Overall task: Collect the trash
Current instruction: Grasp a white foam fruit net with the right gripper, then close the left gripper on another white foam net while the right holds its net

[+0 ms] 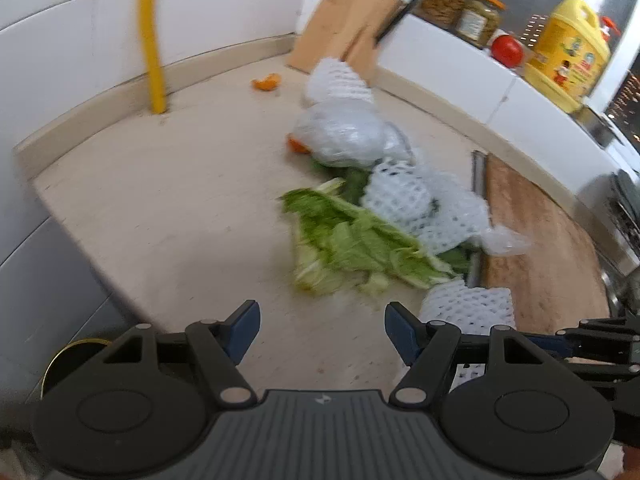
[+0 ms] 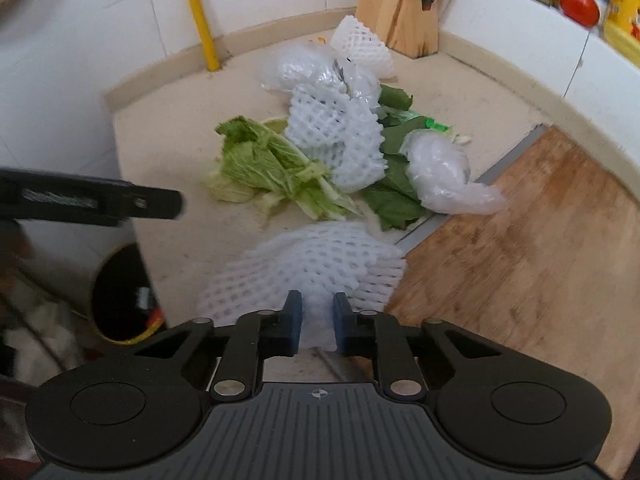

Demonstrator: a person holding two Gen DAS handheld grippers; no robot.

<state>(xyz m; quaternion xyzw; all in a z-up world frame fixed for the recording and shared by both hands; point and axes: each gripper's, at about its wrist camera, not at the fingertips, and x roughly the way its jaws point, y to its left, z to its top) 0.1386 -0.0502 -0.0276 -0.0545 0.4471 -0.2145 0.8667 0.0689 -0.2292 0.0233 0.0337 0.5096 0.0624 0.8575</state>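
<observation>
Trash lies heaped on the beige counter: pale cabbage leaves, dark green leaves, crumpled clear plastic bags and several white foam nets. My right gripper is shut on the nearest foam net, a fold of it pinched between the blue pads. In the left wrist view my left gripper hangs open over bare counter just in front of the cabbage, nothing between its fingers. That same foam net lies beside its right finger. Orange peel lies near the wall.
A wooden cutting board lies to the right of the heap. A knife block and a yellow pipe stand at the back. A ledge holds a tomato, jars and a yellow bottle. A yellow-rimmed bin sits below the counter's left edge.
</observation>
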